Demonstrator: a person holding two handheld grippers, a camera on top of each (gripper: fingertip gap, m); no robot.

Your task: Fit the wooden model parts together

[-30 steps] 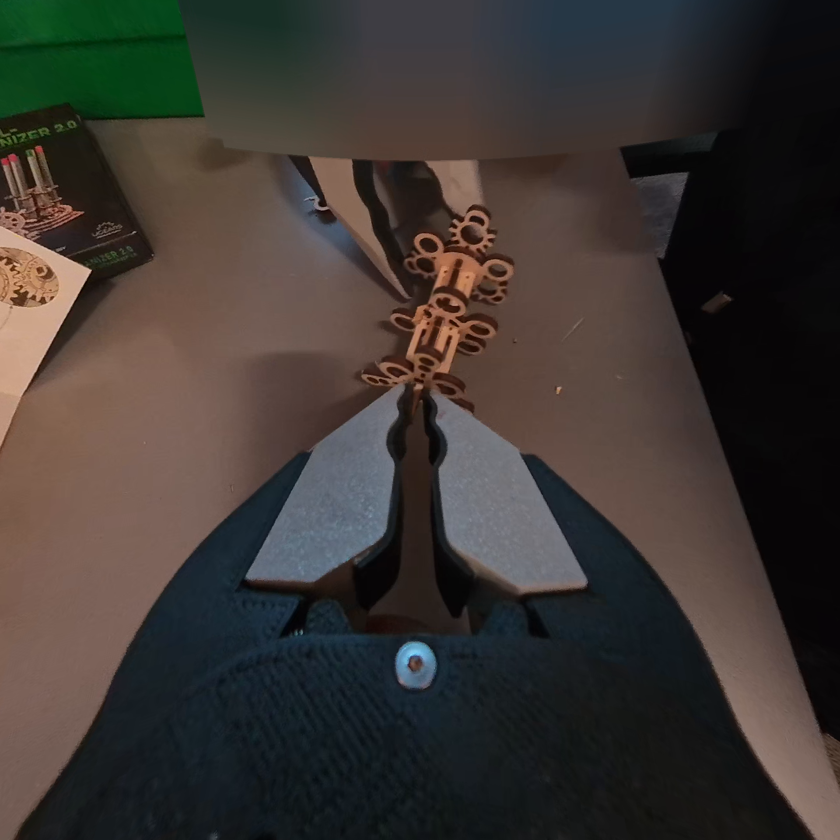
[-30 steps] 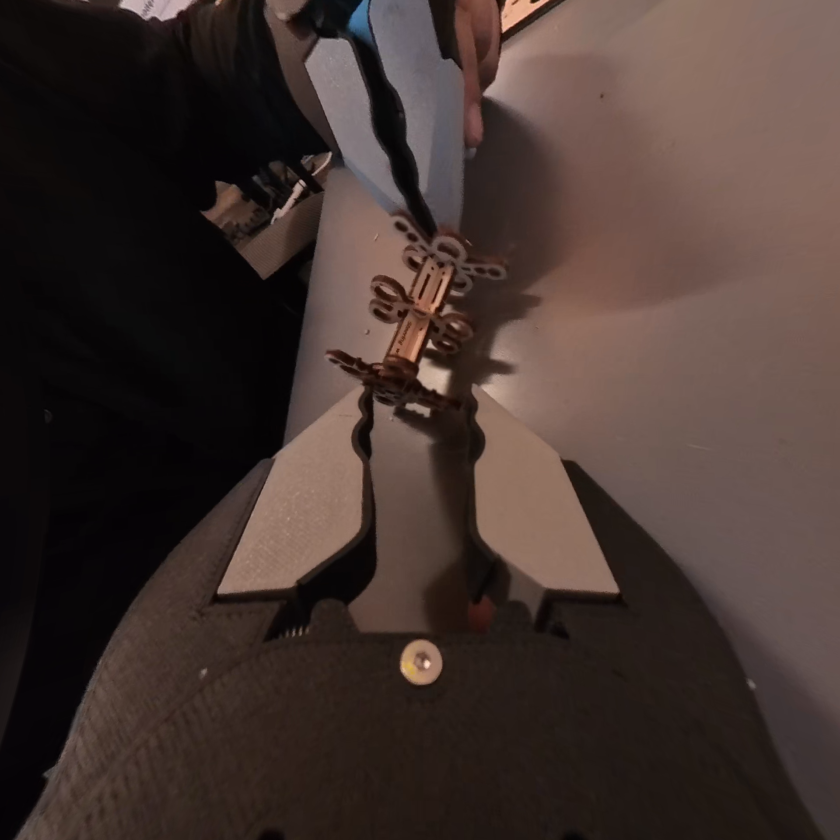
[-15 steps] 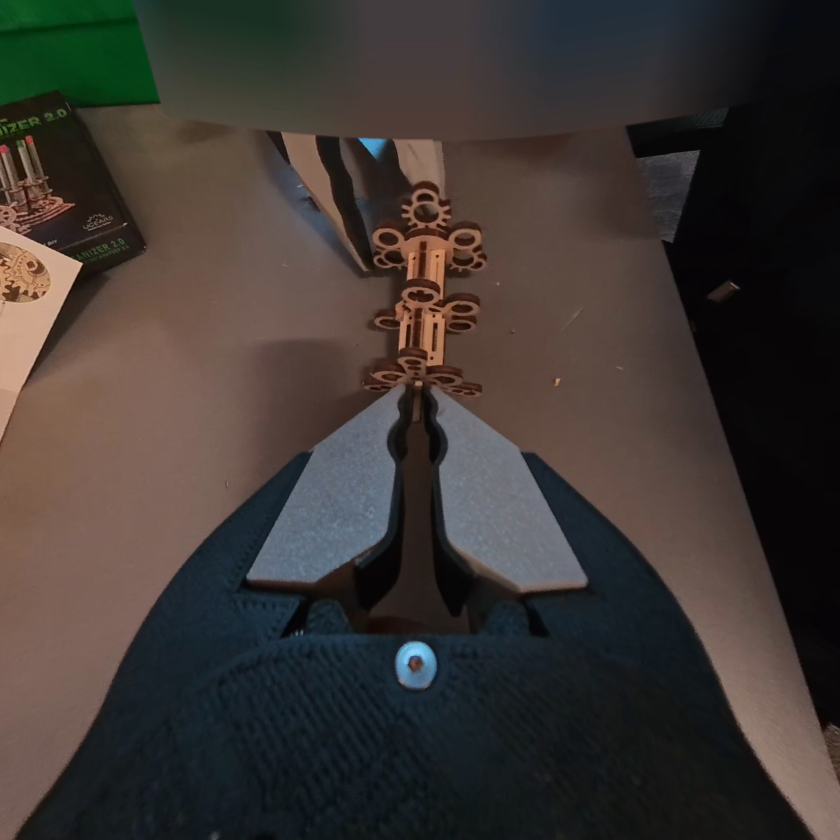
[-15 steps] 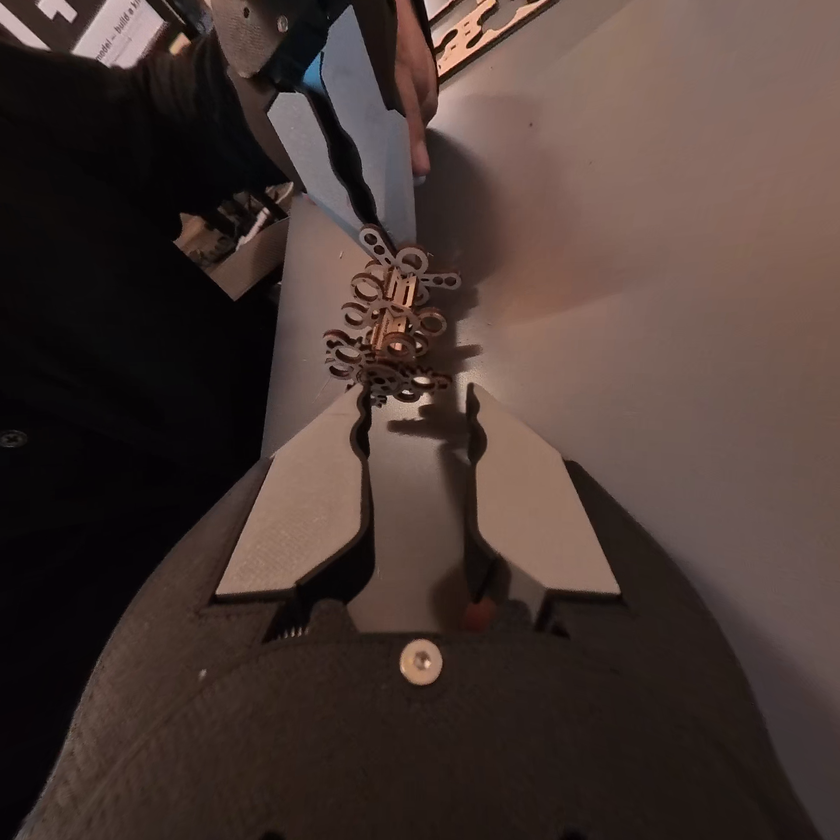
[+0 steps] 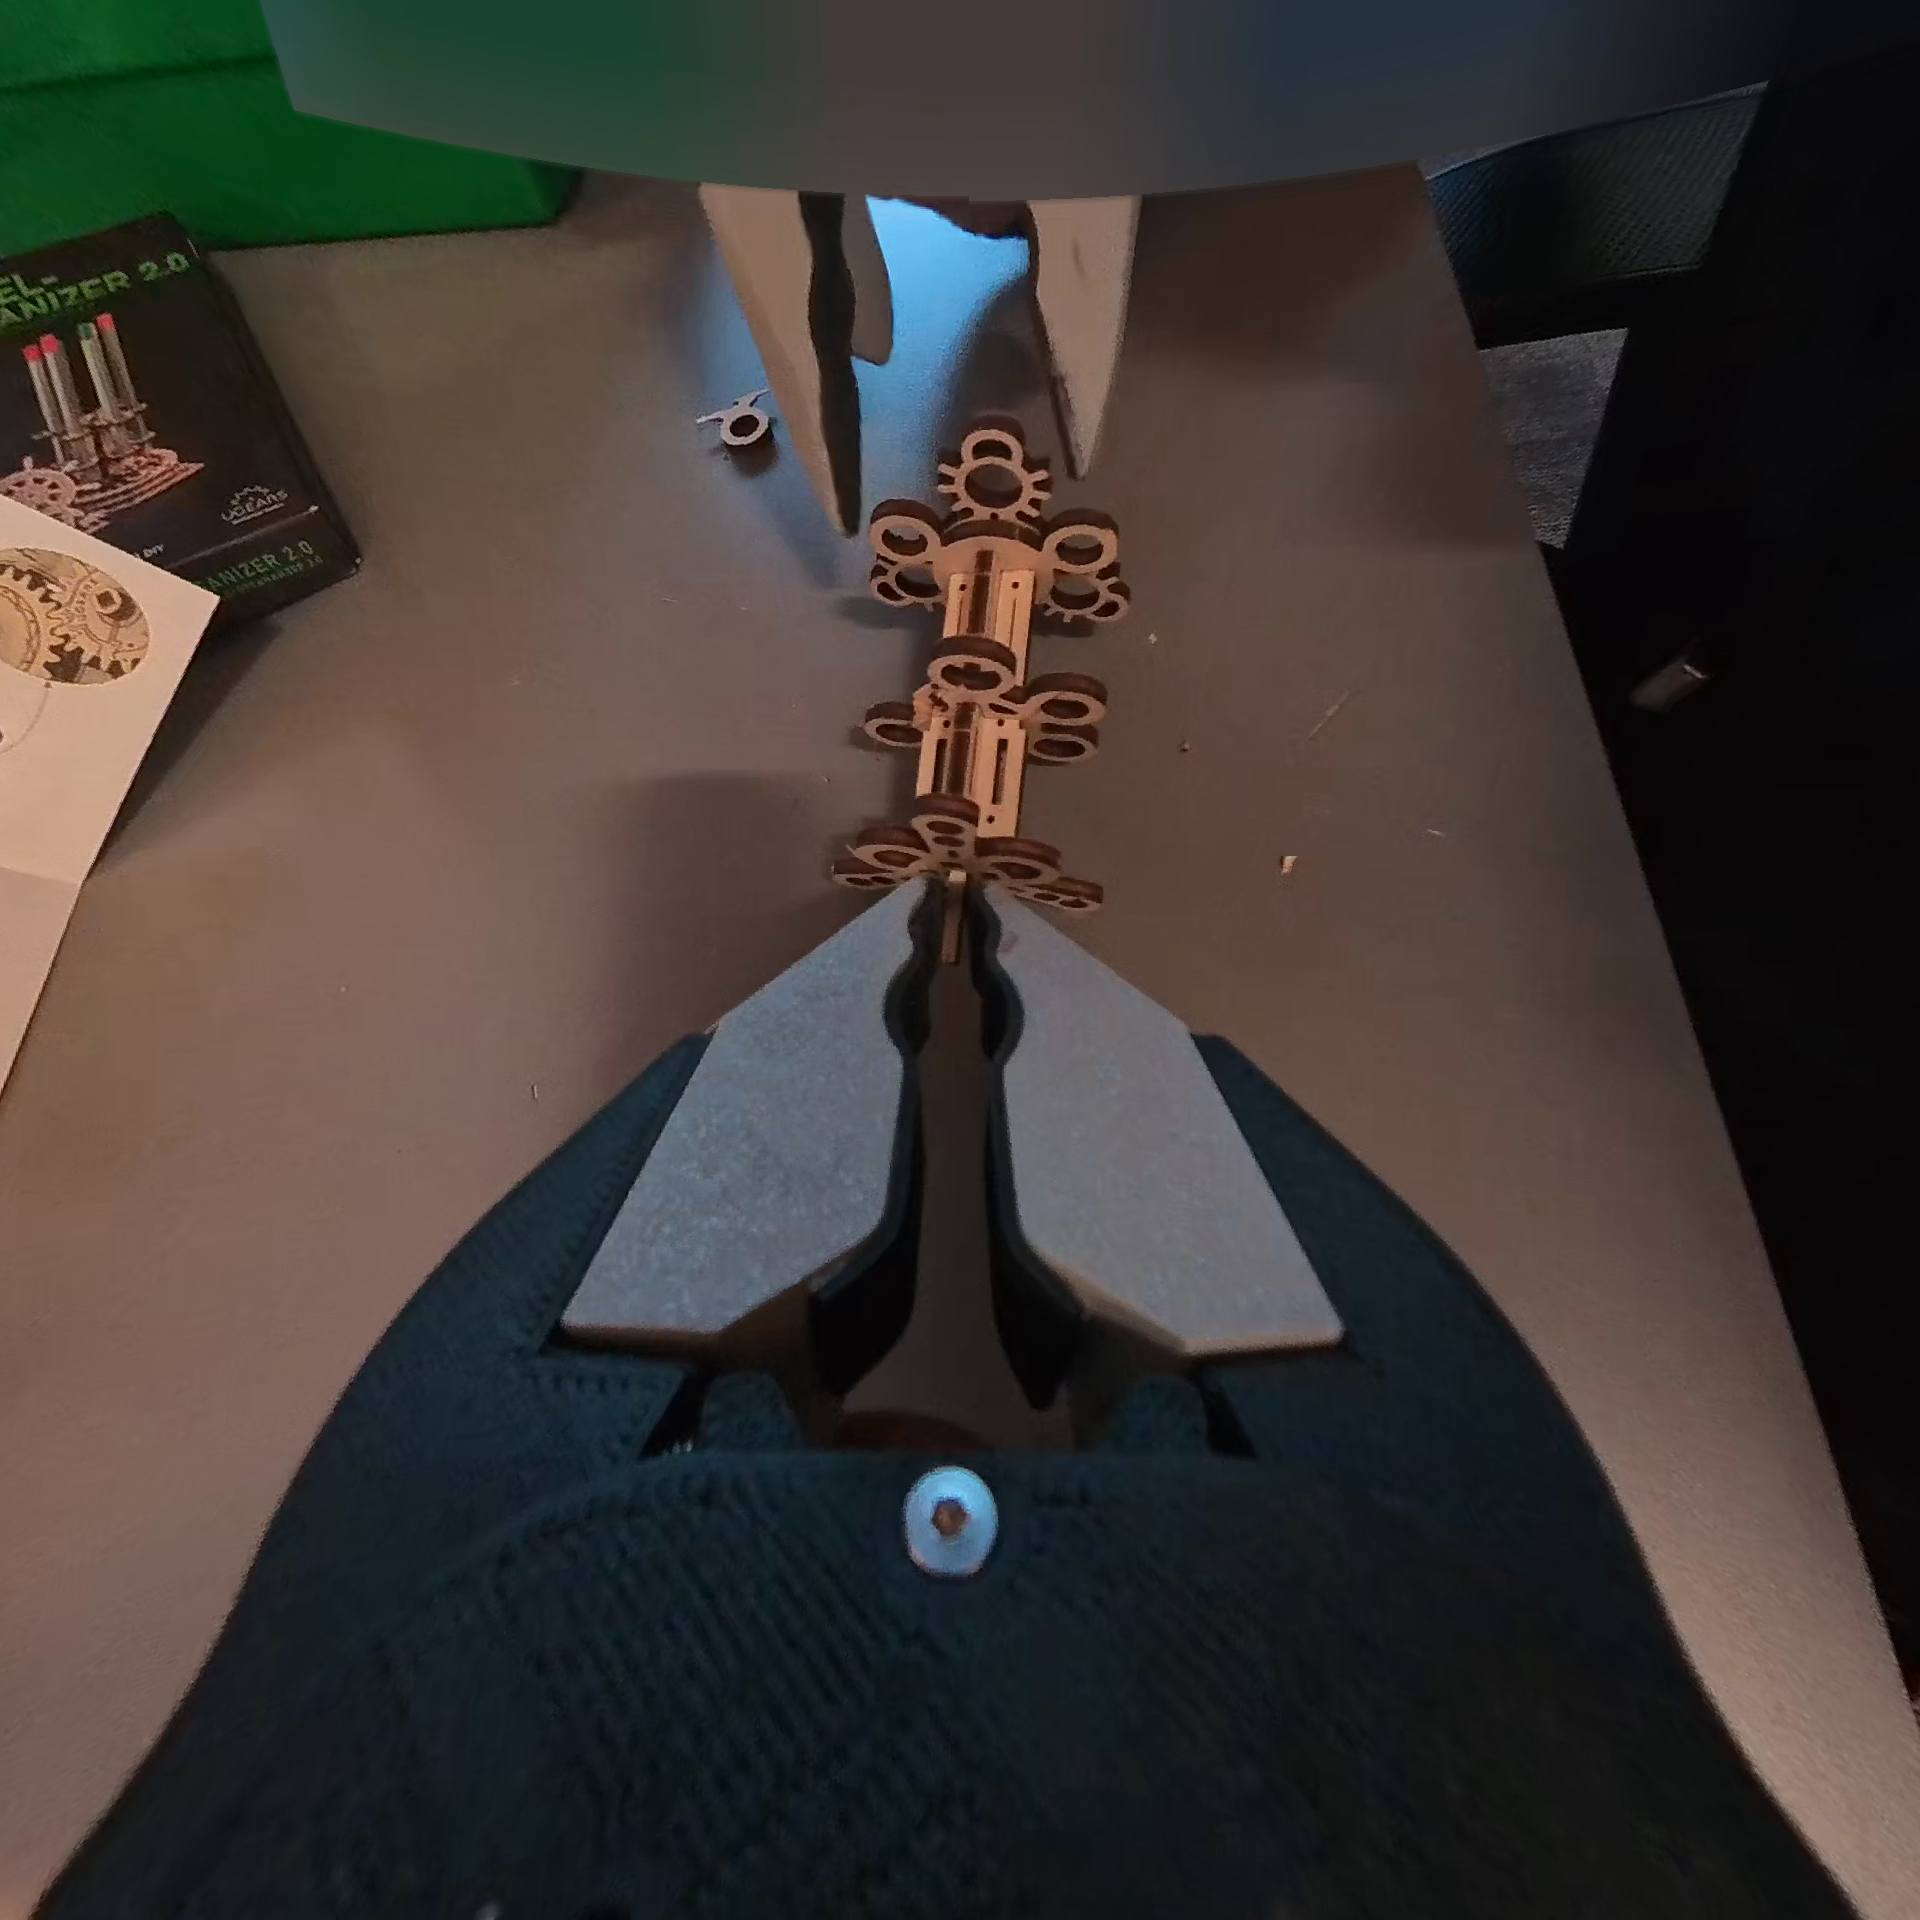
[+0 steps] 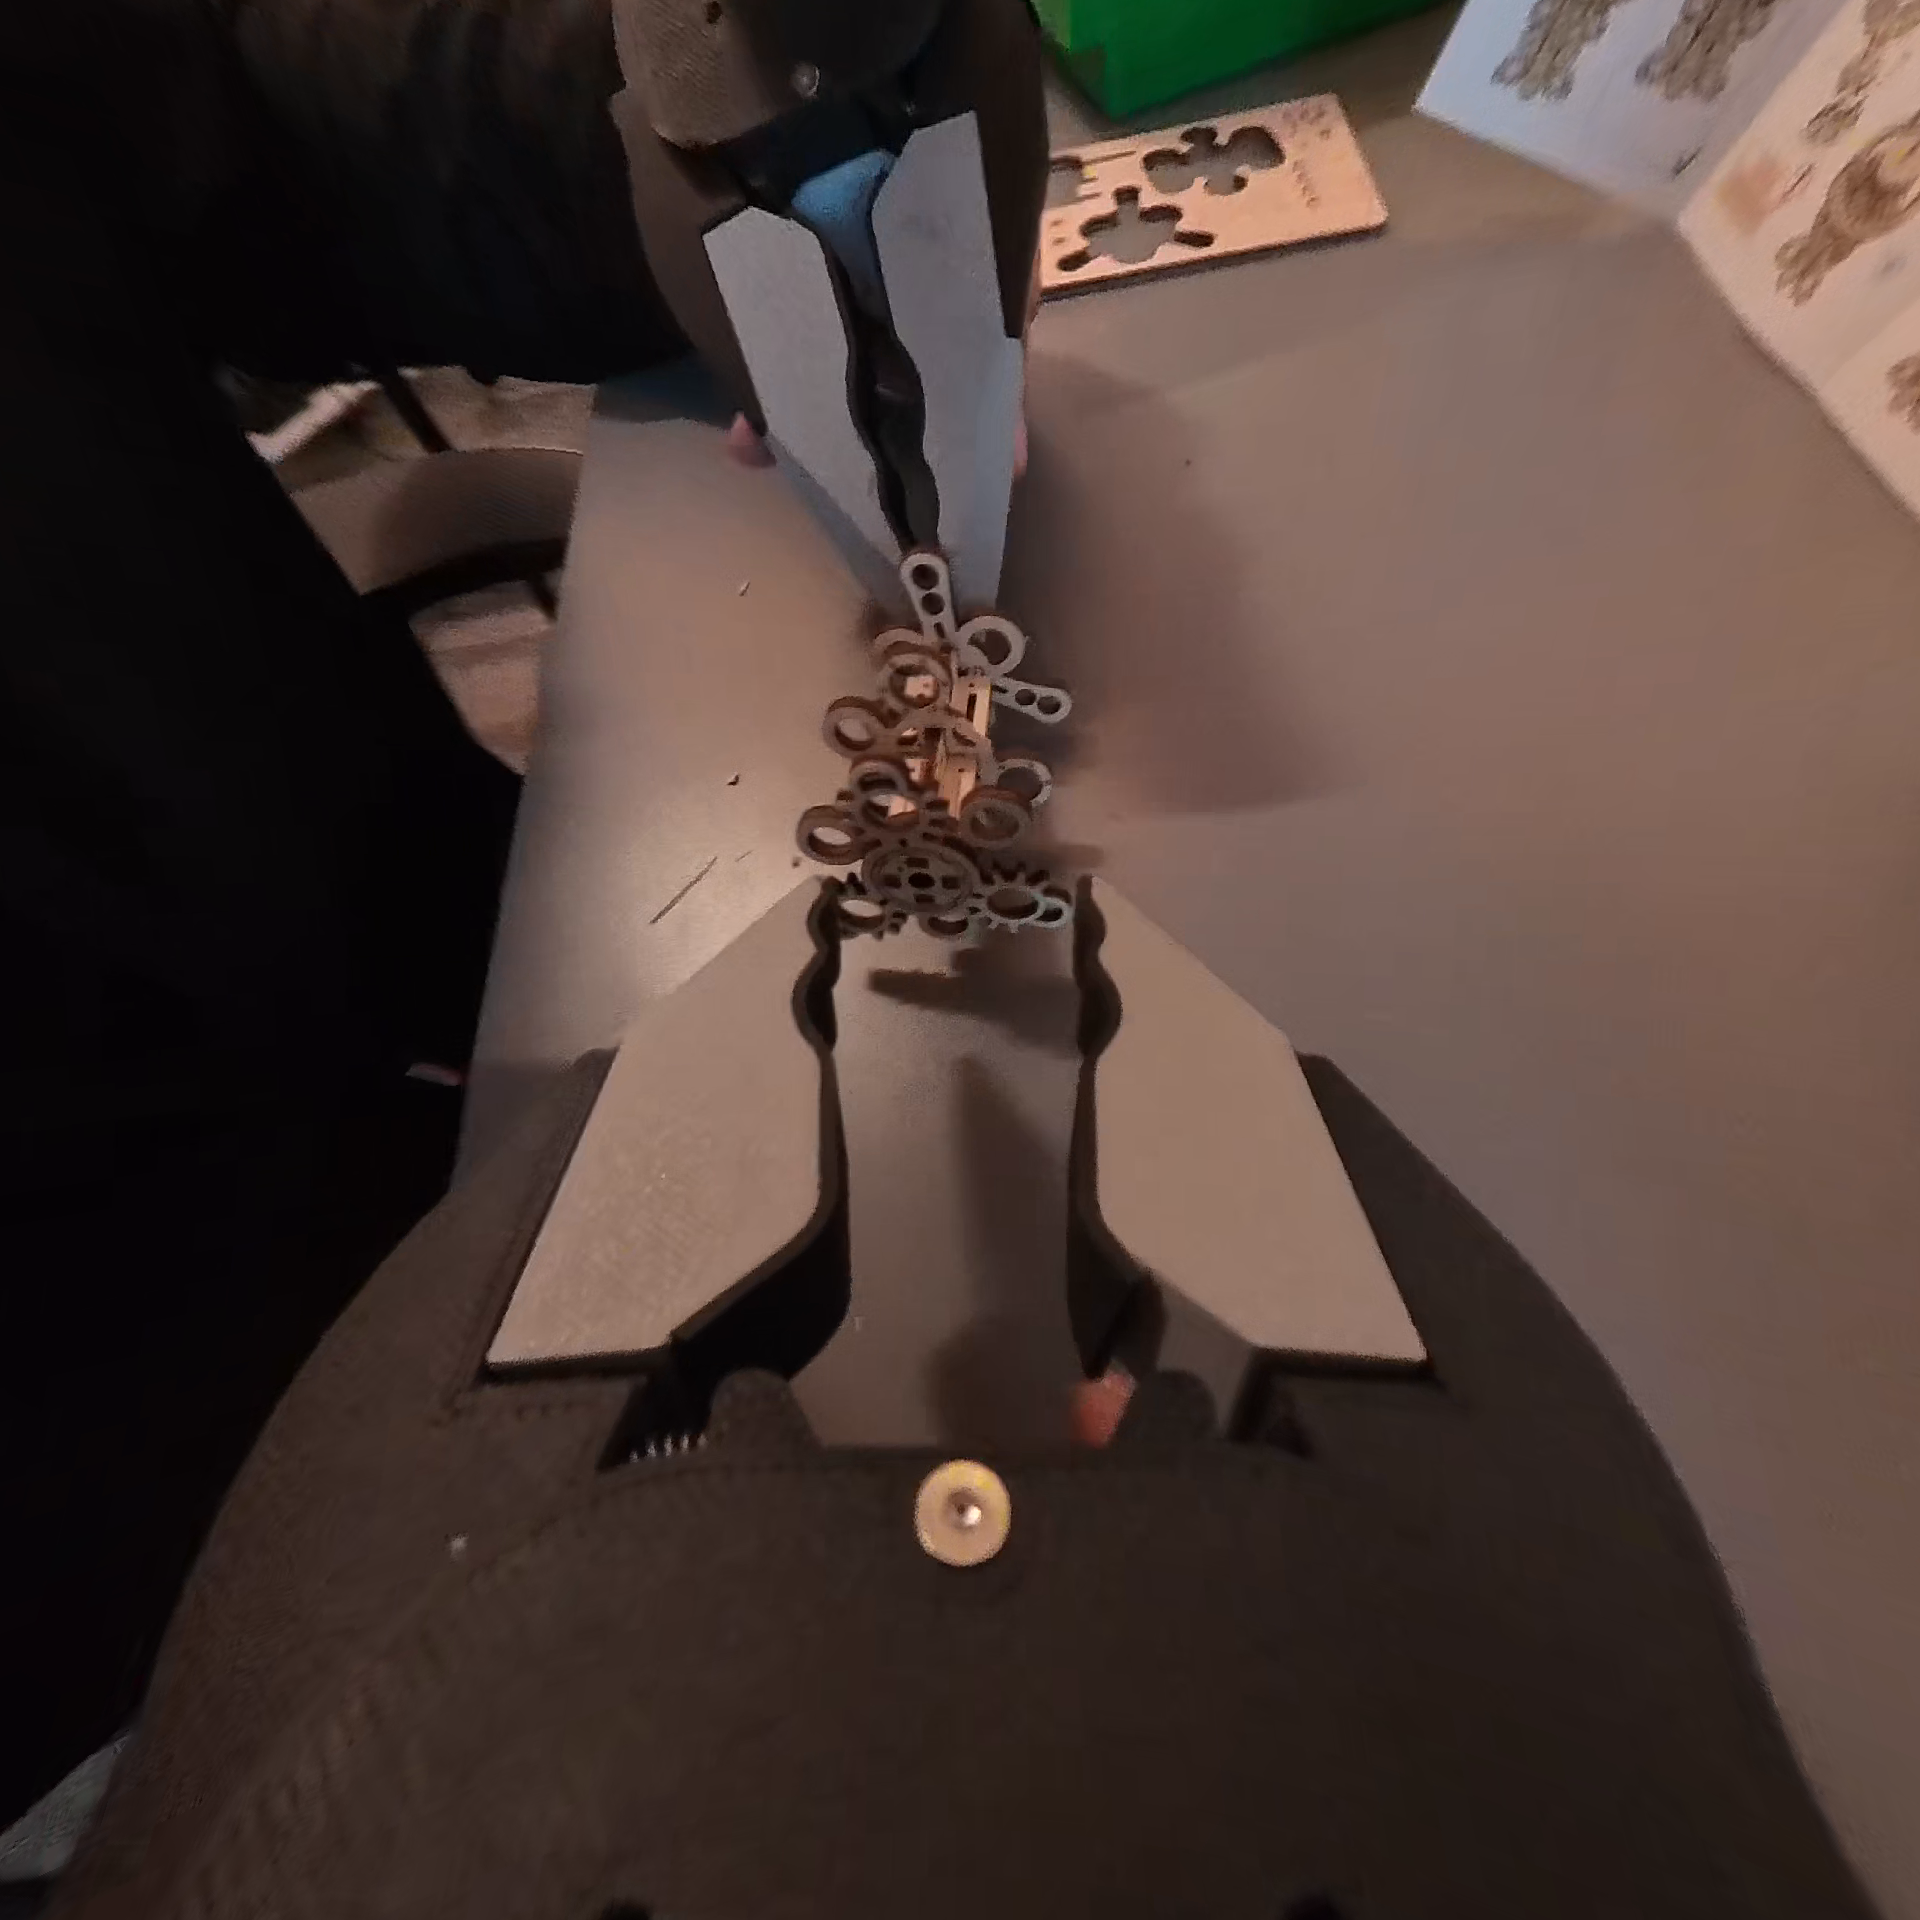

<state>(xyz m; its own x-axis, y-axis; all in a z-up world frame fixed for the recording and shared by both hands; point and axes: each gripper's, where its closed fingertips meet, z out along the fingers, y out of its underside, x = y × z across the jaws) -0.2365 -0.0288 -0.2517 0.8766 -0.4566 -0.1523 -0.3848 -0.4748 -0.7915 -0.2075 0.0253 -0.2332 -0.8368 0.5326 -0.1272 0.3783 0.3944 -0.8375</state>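
Observation:
The wooden model (image 5: 982, 686) is a slim shaft with three tiers of ring-shaped plates and a gear at its far end. My left gripper (image 5: 951, 914) is shut on the thin stem at its near end and holds it out above the grey table (image 5: 416, 987). In the right wrist view the model (image 6: 935, 800) points its gear end at me. My right gripper (image 6: 951, 902) is open, its tips on either side of that gear end. The left gripper (image 6: 914, 520) shows beyond, shut on the far stem. The right gripper's fingers (image 5: 831, 416) show open in the left wrist view.
A small loose wooden piece (image 5: 743, 421) lies on the table near the right gripper. A dark kit box (image 5: 156, 416) and a printed sheet (image 5: 62, 675) lie left. A punched-out wooden sheet (image 6: 1205, 197), a green box (image 6: 1195, 42) and instruction pages (image 6: 1818, 260) lie at the back. About 7 cm separates my left fingertips from my right.
The model has swung from tilted right to straight ahead in the left gripper. The right gripper has turned and now faces the gear end squarely, still open.

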